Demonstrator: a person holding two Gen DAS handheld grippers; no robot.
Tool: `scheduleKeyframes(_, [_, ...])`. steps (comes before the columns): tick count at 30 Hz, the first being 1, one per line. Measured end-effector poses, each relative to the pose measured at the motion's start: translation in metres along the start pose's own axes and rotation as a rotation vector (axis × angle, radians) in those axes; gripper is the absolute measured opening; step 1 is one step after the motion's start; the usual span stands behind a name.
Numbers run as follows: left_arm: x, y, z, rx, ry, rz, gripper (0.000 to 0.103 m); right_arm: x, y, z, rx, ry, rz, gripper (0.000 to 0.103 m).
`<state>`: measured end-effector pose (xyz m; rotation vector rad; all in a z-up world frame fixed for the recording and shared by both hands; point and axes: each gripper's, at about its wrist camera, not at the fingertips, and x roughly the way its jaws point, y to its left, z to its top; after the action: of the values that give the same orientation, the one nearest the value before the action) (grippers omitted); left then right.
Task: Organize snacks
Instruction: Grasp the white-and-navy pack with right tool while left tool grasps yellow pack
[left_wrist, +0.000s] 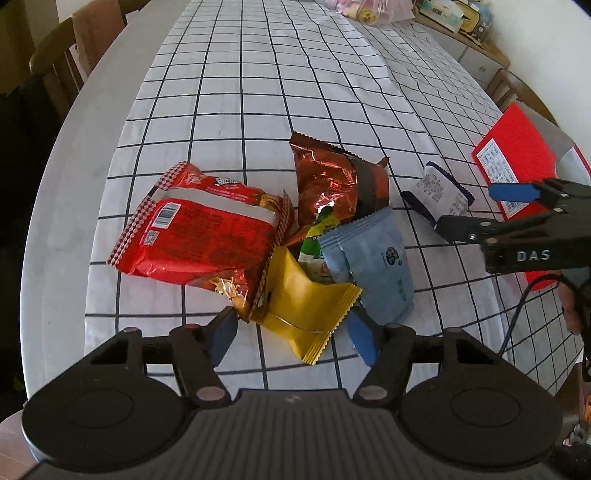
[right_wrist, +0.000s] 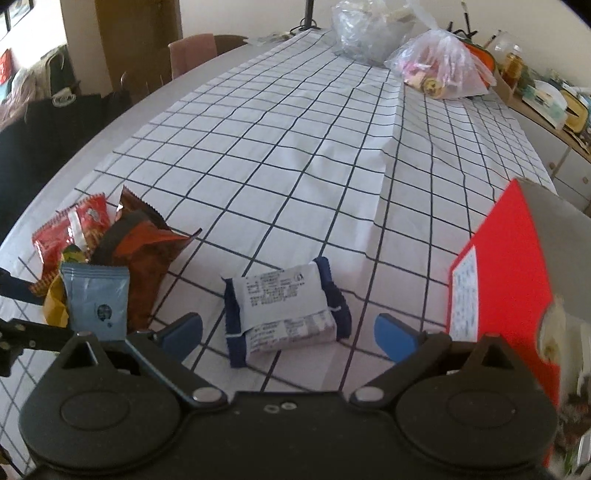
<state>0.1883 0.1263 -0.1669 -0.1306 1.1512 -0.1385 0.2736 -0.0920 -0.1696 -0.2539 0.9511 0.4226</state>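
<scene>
Left gripper: jaws apart at the bottom centre of the left wrist view, straddling the near end of the yellow packet; whether the blue pads touch it I cannot tell.
Yellow packet: long axis runs from upper left to lower right, its crimped end at the lower right.
Snack pile: the red noodle pack lies to the left with its barcode up; the light-blue sachet lies to the right, long axis nearly vertical in the frame; the brown foil bag sits behind, and a green wrapper shows in the middle.
Right gripper: jaws wide apart, empty, either side of the navy-and-white packet, not touching it.
Navy-and-white packet: flat on the checked tablecloth, label up, long axis tilted slightly up to the right.
Red box: right edge.
Right view only: clear plastic bags at the top.
Left view only: the right gripper's black arms reaching in from the right.
</scene>
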Motion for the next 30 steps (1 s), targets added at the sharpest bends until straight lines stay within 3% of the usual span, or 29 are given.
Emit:
scheduleKeyframes(10, [0.003, 0.002, 0.004, -0.023, 0.003, -0.015, 0.063, 0.021, -0.001, 0.006, -0.038, 0.029, -0.007, 0.094])
scheduleKeyframes(21, [-0.001, 0.006, 0.001, -0.068, -0.005, -0.045, 0.057, 0.015, -0.002, 0.001, 0.001, 0.033, 0.018, 0.066])
scheduleKeyframes(22, [-0.003, 0.007, -0.001, -0.071, -0.007, -0.047, 0.056, 0.014, -0.003, 0.0, 0.01, 0.034, 0.022, 0.066])
scheduleKeyframes(23, [-0.003, 0.006, -0.001, -0.072, -0.006, -0.045, 0.045, 0.013, -0.004, -0.001, 0.017, 0.035, 0.027, 0.064])
scheduleKeyframes(30, [-0.009, 0.006, -0.008, -0.073, -0.008, -0.049, 0.04, -0.003, -0.002, -0.011, 0.072, 0.025, 0.029, 0.059])
